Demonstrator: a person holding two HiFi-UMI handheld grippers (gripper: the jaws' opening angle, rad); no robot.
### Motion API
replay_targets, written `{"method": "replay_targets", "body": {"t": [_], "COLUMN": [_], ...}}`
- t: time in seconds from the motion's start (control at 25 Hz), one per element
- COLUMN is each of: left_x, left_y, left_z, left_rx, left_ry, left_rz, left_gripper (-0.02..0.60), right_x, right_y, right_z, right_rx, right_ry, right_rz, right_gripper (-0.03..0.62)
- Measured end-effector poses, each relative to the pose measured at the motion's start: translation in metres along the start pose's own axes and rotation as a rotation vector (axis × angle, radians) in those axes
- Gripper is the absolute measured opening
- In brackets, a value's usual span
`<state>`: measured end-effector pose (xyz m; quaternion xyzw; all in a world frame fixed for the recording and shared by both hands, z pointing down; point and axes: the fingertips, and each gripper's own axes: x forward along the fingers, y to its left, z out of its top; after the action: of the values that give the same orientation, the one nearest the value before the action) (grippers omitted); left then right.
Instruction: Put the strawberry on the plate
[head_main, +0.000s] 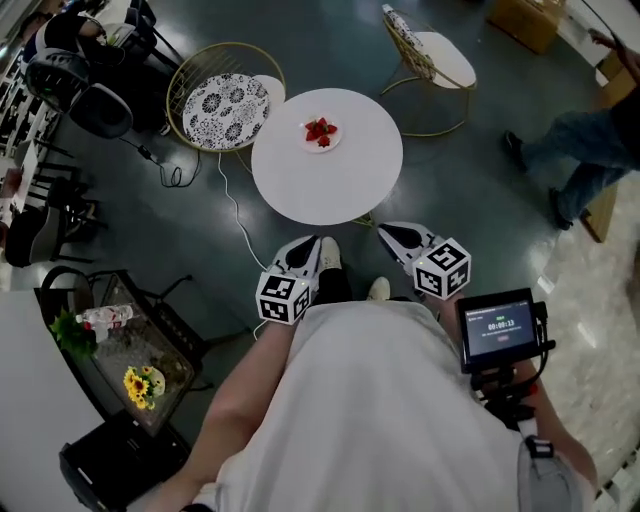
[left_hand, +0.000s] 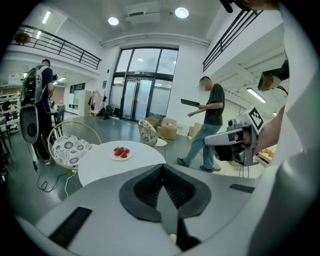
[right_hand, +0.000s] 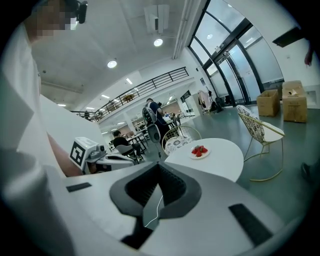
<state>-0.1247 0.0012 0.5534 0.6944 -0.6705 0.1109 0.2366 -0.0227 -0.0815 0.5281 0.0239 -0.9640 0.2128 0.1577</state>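
L gripper (left_hand: 161, 169): ribbed black pads pressed together at the tips, nothing between them. R gripper (right_hand: 158, 167): same, pads closed tip to tip, empty. Both are held low by the person's waist, pointing fwd and down, well apart from the round white table (head_main: 330, 190).

The red strawberries (head_main: 321, 130), a small heap, lie on the small white plate (head_main: 336, 142), which sits toward the table's far side from the person. No loose berry shows elsewhere on the tabletop, so the task looks done or not under way; that's a judgement.

What could go wrong from here, if a berry gets handled:
- Jaws would have to open first. Going in closed would shove the heap or skid the plate twd the edge.
- The fruit is prob. soft, so too hard a squeeze would bruise or split it.
- The berries touch each other, so grabbing one may drag its neighbours off the rim.
- A thin white cable (head_main: 232, 205) runs over the floor just beside the table on the L. That's a trip risk on approach.
- A gold wire chair w/ patterned cushion (head_main: 225, 100) stands close by, and a passer-by in jeans (head_main: 585, 145) is near on the R. Either could get bumped.
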Motion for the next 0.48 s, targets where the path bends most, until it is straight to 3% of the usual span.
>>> {"method": "replay_targets", "body": {"t": [0.48], "left_x": [-0.018], "left_y": [-0.029], "left_z": [-0.009], "left_rx": [0.011], "left_ry": [-0.015], "left_rz": [0.002], "left_gripper": [0.007], "right_x": [-0.032], "right_y": [0.023], "right_z": [-0.007], "right_rx": [-0.005], "right_ry": [-0.031], "right_rz": [-0.01], "right_gripper": [0.006]}}
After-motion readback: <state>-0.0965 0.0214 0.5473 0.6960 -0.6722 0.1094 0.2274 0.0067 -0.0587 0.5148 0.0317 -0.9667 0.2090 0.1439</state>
